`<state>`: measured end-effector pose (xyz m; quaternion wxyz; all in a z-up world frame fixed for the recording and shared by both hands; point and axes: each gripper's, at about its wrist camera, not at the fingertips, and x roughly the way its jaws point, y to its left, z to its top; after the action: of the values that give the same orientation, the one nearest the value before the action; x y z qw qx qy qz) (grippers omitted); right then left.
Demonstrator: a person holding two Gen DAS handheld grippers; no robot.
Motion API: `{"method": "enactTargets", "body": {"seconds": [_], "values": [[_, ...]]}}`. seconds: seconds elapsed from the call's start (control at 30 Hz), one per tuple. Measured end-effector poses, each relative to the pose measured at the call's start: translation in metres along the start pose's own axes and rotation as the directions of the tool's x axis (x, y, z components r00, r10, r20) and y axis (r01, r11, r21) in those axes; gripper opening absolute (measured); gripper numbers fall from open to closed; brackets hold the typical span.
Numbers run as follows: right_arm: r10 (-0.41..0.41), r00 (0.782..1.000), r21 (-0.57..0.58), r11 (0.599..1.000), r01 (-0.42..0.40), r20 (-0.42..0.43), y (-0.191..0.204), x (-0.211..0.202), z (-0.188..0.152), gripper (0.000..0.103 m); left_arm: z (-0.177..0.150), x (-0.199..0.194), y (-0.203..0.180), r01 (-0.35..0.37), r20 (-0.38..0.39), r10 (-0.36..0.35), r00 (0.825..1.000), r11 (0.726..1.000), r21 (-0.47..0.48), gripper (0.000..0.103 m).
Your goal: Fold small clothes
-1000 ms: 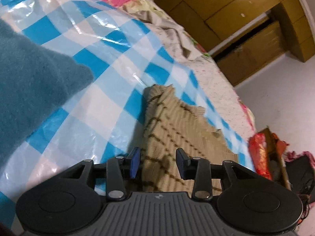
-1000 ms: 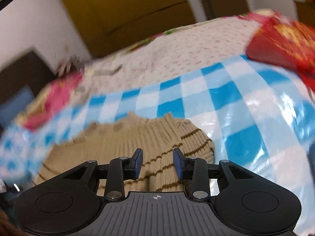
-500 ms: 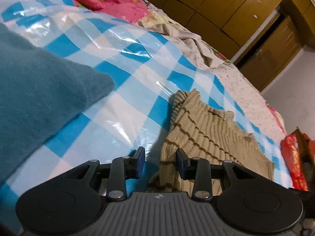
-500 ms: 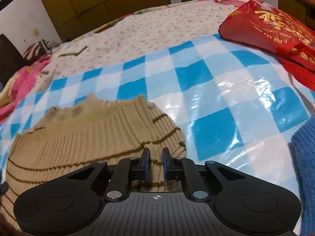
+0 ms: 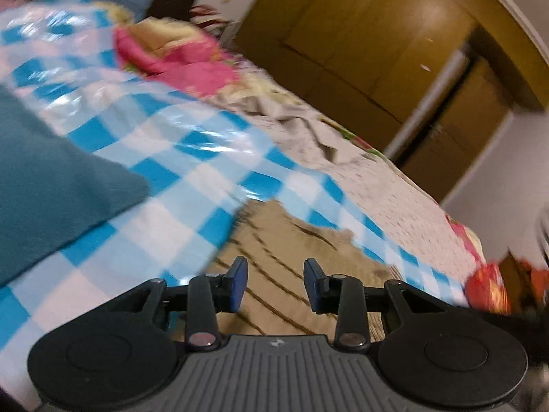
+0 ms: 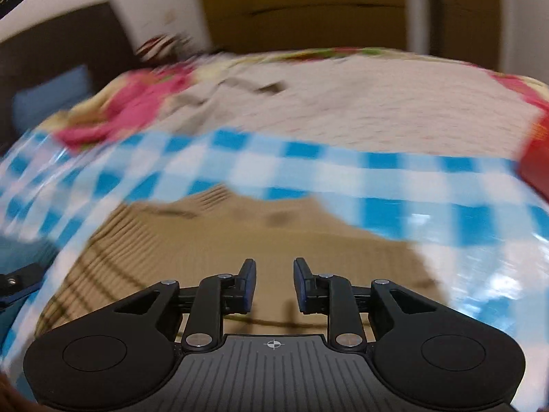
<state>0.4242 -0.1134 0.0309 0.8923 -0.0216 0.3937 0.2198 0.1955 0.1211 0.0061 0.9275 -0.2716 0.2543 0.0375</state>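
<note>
A tan ribbed sweater with brown stripes [image 5: 295, 267] is lying on the blue-and-white checked plastic sheet [image 5: 164, 171] that is covering the bed, and it is serving here as the landmark. Both views are blurring with motion.

The left tongs [image 5: 274, 285] are hovering over the near part of the sweater; the jaws are closing slightly, yet a clear gap is showing between them and no cloth is sitting in it. The right tongs [image 6: 271, 285] are also hanging above the sweater, jaws opening, with nothing pinched between the pads, so both are released.

As a judgement, the folding is looking only partly done: in the right view the sweater [image 6: 240, 240] is appearing as a broad, roughly flattened shape, possibly doubled over once, but the blur is hiding any fold line. A tidy compact fold is seeming still to come.

The left view alone is showing a teal knit garment [image 5: 58, 178] lying on the sheet to the left of the sweater, perhaps another piece waiting or already folded; I cannot tell which. It is also showing wooden wardrobe doors [image 5: 360, 55] beyond the sweater. The right view alone is showing the sweater's full width, a red bag [image 6: 535, 158] at the far right of it, and a dark headboard [image 6: 61, 51] off to its left.
</note>
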Motion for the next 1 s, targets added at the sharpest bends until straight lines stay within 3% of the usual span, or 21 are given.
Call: {"method": "enactTargets", "body": {"seconds": [0.13, 0.23, 0.4, 0.43, 0.5, 0.57, 0.87, 1.0], "values": [[0.057, 0.994, -0.012, 0.998, -0.059, -0.088, 0.015, 0.039, 0.007, 0.031, -0.029, -0.001, -0.018, 0.018, 0.001, -0.019, 1.0, 0.988, 0.156, 0.045], [0.101, 0.987, 0.017, 0.995, -0.1, -0.129, 0.017, 0.053, 0.009, 0.044, -0.045, 0.001, -0.028, 0.05, -0.012, -0.048, 0.999, 0.966, 0.252, 0.045], [0.063, 0.988, -0.045, 0.997, -0.07, -0.143, 0.027, 0.066, 0.005, 0.044, -0.064, -0.002, -0.041, 0.102, -0.036, -0.095, 0.995, 0.939, 0.327, 0.047], [0.053, 0.988, -0.05, 0.997, -0.061, -0.146, 0.029, 0.068, 0.005, 0.042, -0.067, -0.002, -0.043, 0.111, -0.046, -0.101, 0.994, 0.936, 0.334, 0.047], [0.007, 0.989, -0.086, 0.996, -0.019, -0.145, 0.035, 0.07, 0.004, 0.018, -0.072, -0.001, -0.046, 0.115, -0.05, -0.104, 0.993, 0.929, 0.353, 0.047], [0.001, 0.99, -0.075, 0.997, -0.012, -0.144, 0.035, 0.069, 0.005, 0.004, -0.075, -0.003, -0.047, 0.117, -0.046, -0.108, 0.993, 0.923, 0.367, 0.047], [-0.013, 0.999, 0.057, 0.998, 0.011, 0.033, 0.026, 0.047, 0.034, 0.002, -0.069, -0.013, -0.043, 0.089, 0.045, -0.112, 0.993, 0.93, 0.357, 0.048], [-0.089, 0.996, 0.09, 0.992, 0.09, -0.008, 0.023, 0.077, 0.031, 0.002, -0.067, -0.003, -0.034, 0.039, 0.028, -0.051, 0.998, 0.941, 0.335, 0.05]]}}
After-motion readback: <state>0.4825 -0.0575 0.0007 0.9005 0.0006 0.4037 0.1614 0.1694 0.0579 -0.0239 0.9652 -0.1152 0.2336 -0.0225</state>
